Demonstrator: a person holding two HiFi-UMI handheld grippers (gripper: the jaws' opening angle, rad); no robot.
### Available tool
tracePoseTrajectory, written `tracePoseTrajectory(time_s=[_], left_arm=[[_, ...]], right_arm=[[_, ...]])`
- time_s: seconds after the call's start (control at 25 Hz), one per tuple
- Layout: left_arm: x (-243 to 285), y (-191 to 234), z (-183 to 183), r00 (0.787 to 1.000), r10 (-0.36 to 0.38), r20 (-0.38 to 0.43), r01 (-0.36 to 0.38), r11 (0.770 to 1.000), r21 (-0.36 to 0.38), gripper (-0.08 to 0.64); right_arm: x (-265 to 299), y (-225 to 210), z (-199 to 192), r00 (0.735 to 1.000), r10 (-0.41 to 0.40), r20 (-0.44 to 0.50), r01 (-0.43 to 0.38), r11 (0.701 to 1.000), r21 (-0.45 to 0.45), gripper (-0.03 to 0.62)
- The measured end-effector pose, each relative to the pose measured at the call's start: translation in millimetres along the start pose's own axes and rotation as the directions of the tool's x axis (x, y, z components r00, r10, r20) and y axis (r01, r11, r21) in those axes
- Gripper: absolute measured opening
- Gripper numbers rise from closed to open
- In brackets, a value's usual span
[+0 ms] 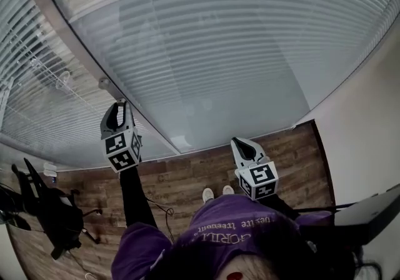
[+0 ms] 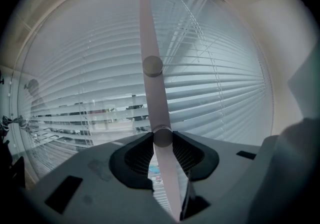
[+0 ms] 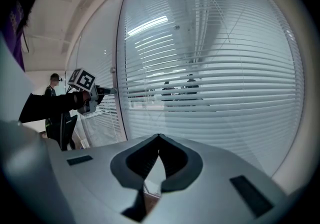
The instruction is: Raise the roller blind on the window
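Note:
The blind [image 1: 219, 54] is made of horizontal slats behind a glass panel, and it hangs down over the full pane. A pale frame post [image 2: 150, 33] runs between two panes and carries two round knobs. My left gripper [image 1: 120, 105] is raised to this post. Its jaws sit on either side of the lower knob [image 2: 162, 137] and touch it. The upper knob [image 2: 152, 65] is free. My right gripper [image 1: 240, 145] hangs lower in front of the glass. Its jaws [image 3: 159, 137] are shut with nothing between them. The right gripper view also shows the left gripper [image 3: 106, 90] at the post.
A second slatted pane [image 1: 37, 104] lies left of the post. A black office chair [image 1: 53, 210] stands on the wooden floor [image 1: 187, 182] at lower left, with a cable near it. A white wall [image 1: 369, 122] and a dark desk edge [image 1: 372, 210] are at right.

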State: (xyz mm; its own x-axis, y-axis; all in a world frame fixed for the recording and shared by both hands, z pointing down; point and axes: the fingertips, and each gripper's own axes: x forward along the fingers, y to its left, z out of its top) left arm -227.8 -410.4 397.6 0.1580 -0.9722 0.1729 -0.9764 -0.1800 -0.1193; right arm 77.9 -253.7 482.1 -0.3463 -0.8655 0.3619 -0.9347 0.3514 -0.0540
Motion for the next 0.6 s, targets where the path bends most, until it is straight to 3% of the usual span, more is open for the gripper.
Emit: tracePoseTrajectory(time_s=[0.16, 0.36, 0.6], left_arm=[[-0.7, 0.1, 1.6, 1.0, 0.013, 0.001, -0.013, 1.0, 0.013, 0.123], [-3.9, -2.4, -0.7, 1.0, 0.026, -0.01, -0.025, 0.996, 0.09, 0.123], [-1.7, -0.7, 5.1, 0.999, 0.038, -0.015, -0.036, 0.995, 0.097, 0.123]], right_arm=[[2.6, -5.2, 0.6, 1.0, 0.0, -0.007, 0.0, 1.0, -0.003, -0.002], [-0.8, -4.9, -5.1, 1.0, -0.009, -0.013, 0.009, 1.0, 0.003, -0.002], [1.2, -7.4, 3.5, 1.0, -0.003, -0.01, 0.003, 1.0, -0.003, -0.002]])
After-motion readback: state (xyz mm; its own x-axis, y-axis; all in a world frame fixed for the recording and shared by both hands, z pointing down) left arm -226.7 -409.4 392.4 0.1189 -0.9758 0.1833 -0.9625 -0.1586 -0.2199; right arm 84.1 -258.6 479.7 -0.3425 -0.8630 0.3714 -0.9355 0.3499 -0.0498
